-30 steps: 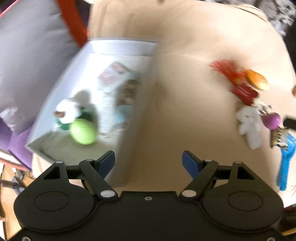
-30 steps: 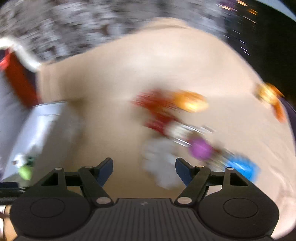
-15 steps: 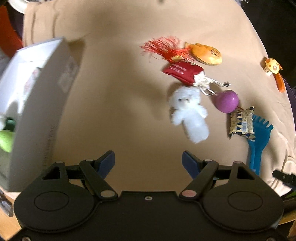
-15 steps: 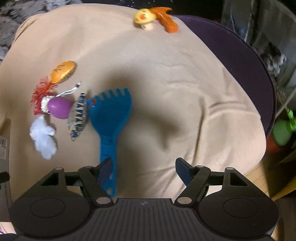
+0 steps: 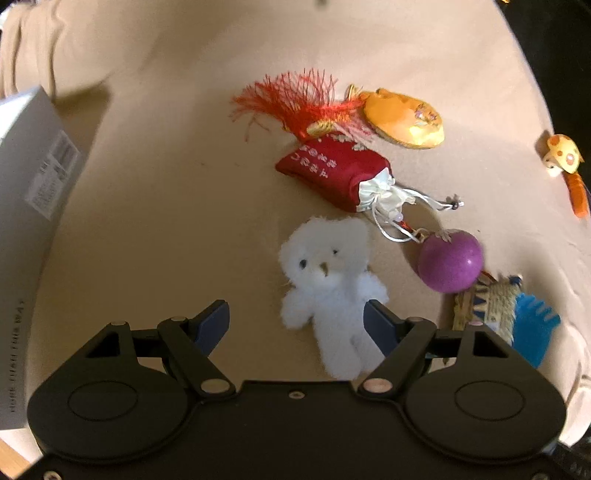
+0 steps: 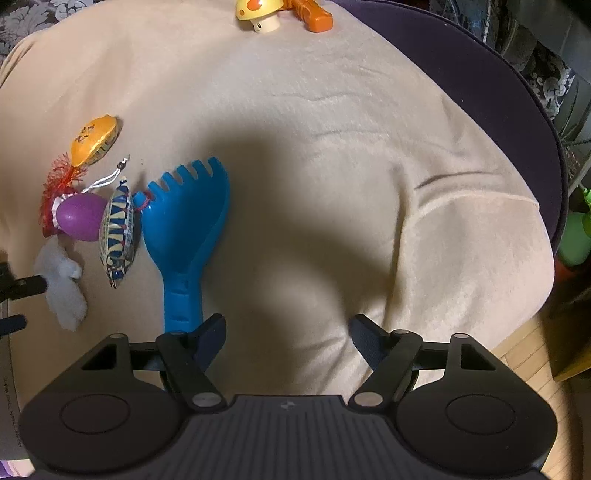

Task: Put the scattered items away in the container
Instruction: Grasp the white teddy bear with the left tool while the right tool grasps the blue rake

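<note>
Box (image 5: 33,206): cut off by left edge, interior out of sight.
Label print (image 5: 51,177): too blurred to read.
Blue rake (image 5: 532,332): handle hidden behind gripper body.
Teddy legs (image 5: 343,354): partly covered.

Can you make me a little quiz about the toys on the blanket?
1. True or false: the left gripper is already squeezing the white teddy bear.
2. Which toy lies nearest the right gripper? A) purple ball B) blue toy rake C) mushroom toy
3. Fill in: the red pouch has a ____ drawstring.

Key: 1 false, its jaws stand open around the bear. 2 B. 3 white.
</note>
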